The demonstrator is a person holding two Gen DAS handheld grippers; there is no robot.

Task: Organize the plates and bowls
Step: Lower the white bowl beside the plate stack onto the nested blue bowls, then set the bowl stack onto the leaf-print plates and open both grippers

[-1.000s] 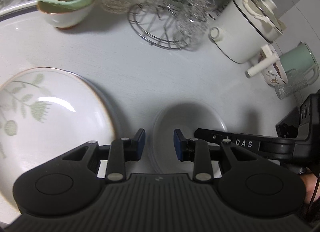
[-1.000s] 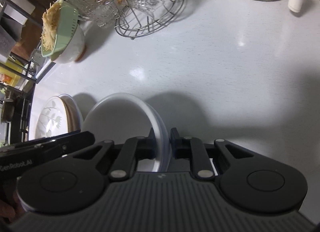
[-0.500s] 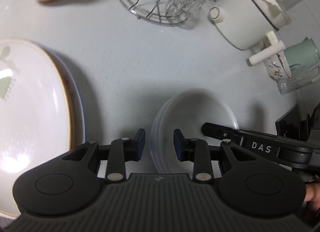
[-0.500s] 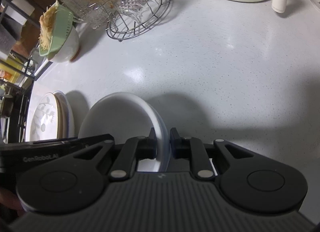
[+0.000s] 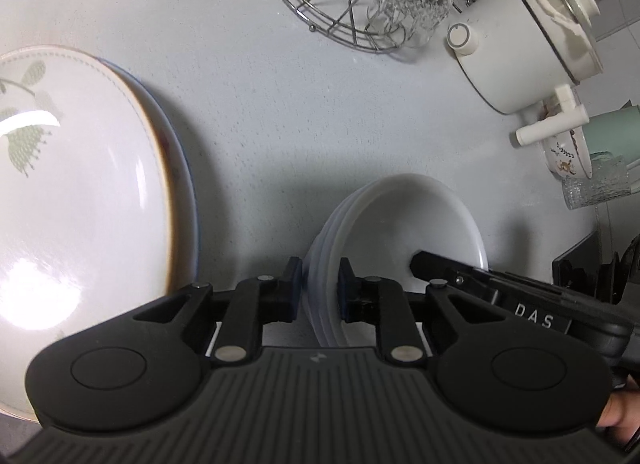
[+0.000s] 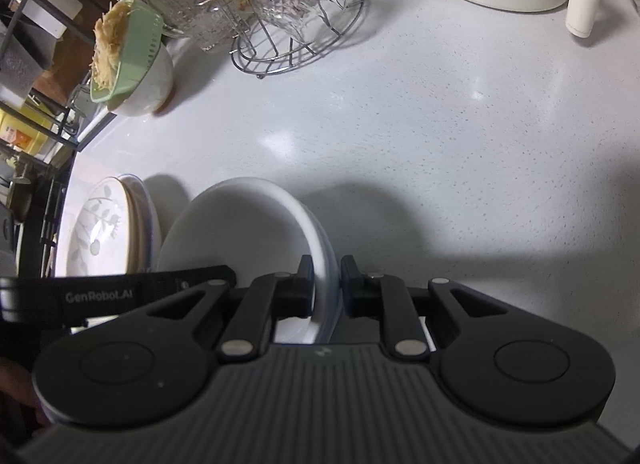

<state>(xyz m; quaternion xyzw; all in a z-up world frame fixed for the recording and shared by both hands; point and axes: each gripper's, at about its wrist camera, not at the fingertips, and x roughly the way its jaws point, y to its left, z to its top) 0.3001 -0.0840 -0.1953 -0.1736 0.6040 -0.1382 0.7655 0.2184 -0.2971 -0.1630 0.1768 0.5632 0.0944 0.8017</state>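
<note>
The left gripper (image 5: pixel 319 288) has just closed, pinching the stacked white bowls (image 5: pixel 404 224) by their rim. The right gripper (image 6: pixel 325 284) pinches the opposite rim

Wire rack (image 5: pixel 340 12) with glasses, white pot (image 5: pixel 524 52), green kettle (image 5: pixel 612 132).

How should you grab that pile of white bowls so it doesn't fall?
Probably by the rim, from two opposite sides. The stack of white bowls has thin stacked lips. The left gripper, its fingers just closed, pinches the lips from above on one edge; the right gripper pinches the opposite edge.
</note>
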